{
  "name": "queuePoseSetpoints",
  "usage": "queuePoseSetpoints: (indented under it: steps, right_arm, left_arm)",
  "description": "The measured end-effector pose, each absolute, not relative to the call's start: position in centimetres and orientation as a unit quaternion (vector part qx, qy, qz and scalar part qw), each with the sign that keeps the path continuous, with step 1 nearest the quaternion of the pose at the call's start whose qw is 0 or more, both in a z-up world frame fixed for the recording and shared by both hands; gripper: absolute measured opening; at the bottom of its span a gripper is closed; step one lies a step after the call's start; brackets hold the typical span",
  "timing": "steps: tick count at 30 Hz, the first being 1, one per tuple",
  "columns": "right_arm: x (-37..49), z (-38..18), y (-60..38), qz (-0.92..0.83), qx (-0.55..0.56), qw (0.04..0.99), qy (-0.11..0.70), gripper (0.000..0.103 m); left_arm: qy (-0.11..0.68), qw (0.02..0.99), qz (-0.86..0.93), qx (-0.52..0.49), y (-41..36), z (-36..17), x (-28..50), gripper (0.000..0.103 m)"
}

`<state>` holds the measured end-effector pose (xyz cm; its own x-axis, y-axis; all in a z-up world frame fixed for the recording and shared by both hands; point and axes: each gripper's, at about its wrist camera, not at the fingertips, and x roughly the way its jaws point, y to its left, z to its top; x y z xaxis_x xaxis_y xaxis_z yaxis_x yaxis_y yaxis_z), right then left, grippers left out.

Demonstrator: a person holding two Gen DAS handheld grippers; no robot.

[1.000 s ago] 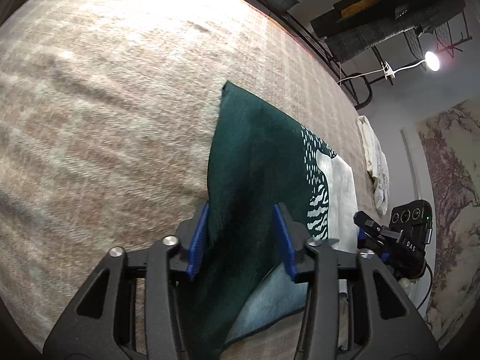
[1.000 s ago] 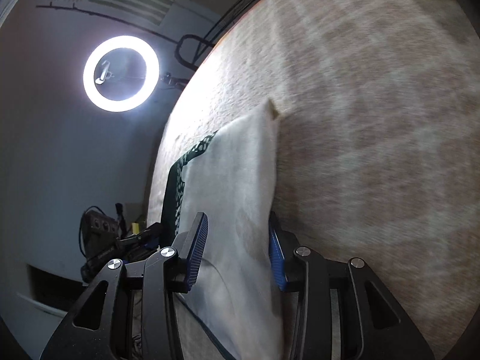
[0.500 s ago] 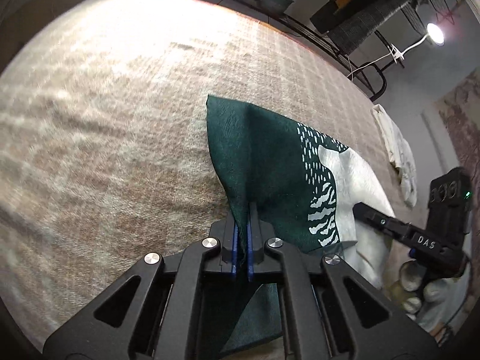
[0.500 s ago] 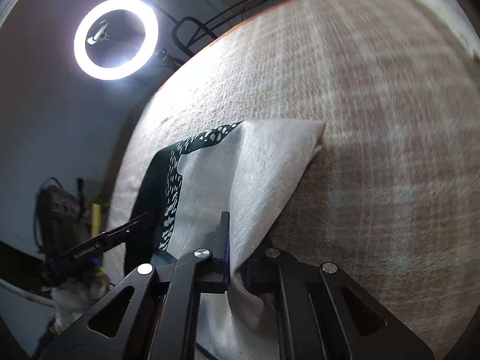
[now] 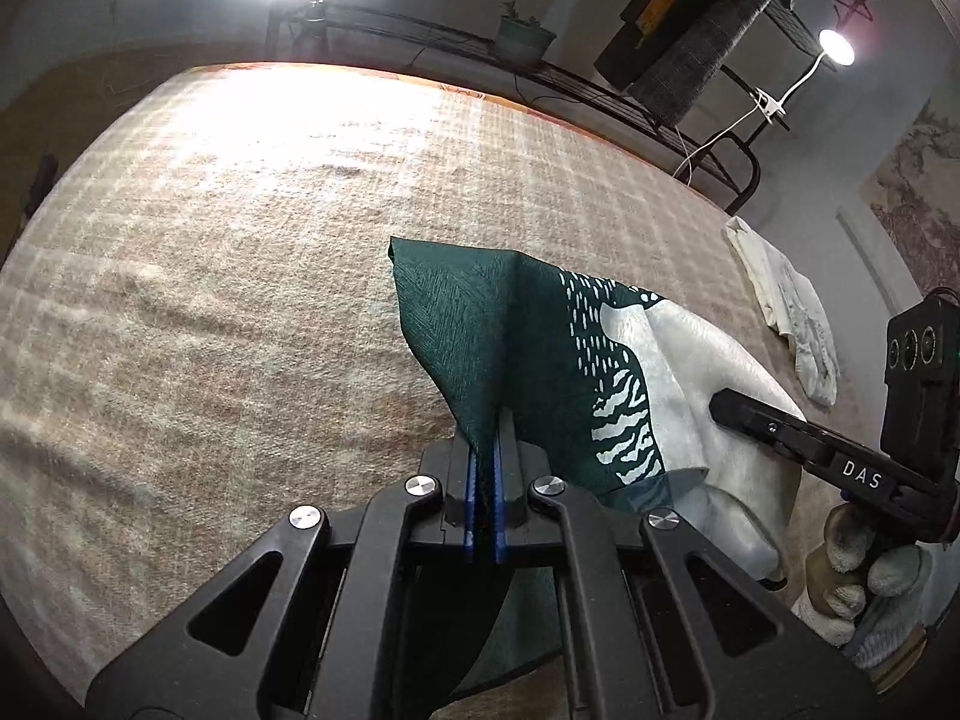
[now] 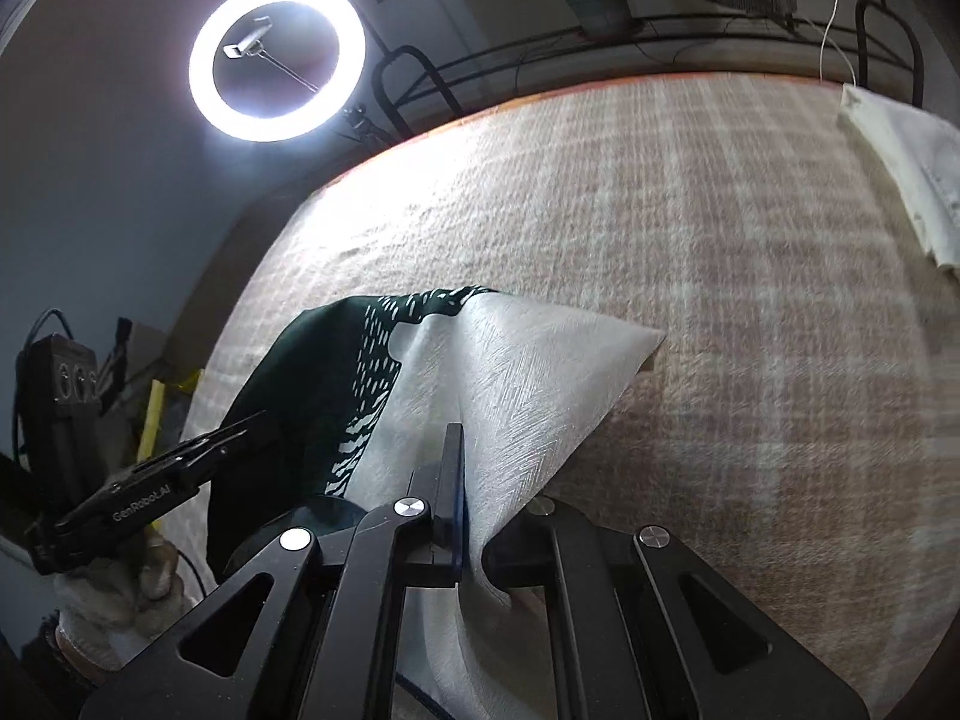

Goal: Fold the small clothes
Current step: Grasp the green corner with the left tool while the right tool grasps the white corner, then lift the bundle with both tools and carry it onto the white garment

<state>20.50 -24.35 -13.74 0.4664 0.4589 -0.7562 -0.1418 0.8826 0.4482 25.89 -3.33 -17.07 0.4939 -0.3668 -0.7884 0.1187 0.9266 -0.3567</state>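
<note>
A small cloth, dark green (image 5: 474,324) on one half and white (image 5: 690,360) on the other with a patterned band between, lies partly lifted over a beige woven surface (image 5: 210,252). My left gripper (image 5: 485,450) is shut on its green near edge. My right gripper (image 6: 465,462) is shut on its white near edge (image 6: 528,372); the green half (image 6: 312,372) shows to its left. Each gripper shows in the other's view, the right one (image 5: 798,438) and the left one (image 6: 180,468). The cloth's far corners rest on the surface.
A folded whitish cloth (image 5: 792,312) lies at the far right of the surface, also in the right wrist view (image 6: 906,162). A ring light (image 6: 276,57) and a black metal rack (image 5: 600,96) stand beyond the far edge.
Both grippers have closed on the cloth's near edge and raised it. The cloth now tents up from the surface toward each gripper.
</note>
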Motion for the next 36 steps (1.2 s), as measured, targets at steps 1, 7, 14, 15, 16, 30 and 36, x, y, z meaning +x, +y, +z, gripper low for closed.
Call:
queuePoseSetpoints:
  steps: [1,7,14,15,16,30,36]
  right_arm:
    - [20.5,-13.6,-24.5,0.176,0.164,0.841,0.484,0.003]
    - [20.0,-12.0,-25.0,0.179,0.168,0.847,0.471,0.003]
    - [18.5,-9.8,-26.2,0.176,0.156,0.865,0.443,0.003]
    - [18.4,-9.5,-26.3,0.176,0.155,0.867,0.440,0.003]
    - [18.2,-9.0,-26.5,0.174,0.152,0.870,0.435,0.003]
    - [16.8,-5.6,-31.4,0.146,0.128,0.894,0.403,0.003]
    - [16.5,-4.4,-35.9,0.125,0.111,0.905,0.391,0.003]
  left_arm:
    - [0.482,0.854,-0.142,-0.134,-2.9,-17.0,25.8,0.001]
    - [0.459,0.866,-0.148,-0.130,-3.2,-15.0,25.5,0.001]
    - [0.432,0.881,-0.161,-0.105,-5.4,-12.5,24.5,0.001]
    - [0.429,0.882,-0.164,-0.103,-5.8,-12.3,24.3,0.001]
    - [0.427,0.883,-0.167,-0.101,-6.1,-12.1,24.3,0.001]
    - [0.395,0.889,-0.222,-0.064,-13.9,-9.4,23.9,0.001]
    - [0.386,0.888,-0.247,-0.047,-19.2,-8.8,24.6,0.001]
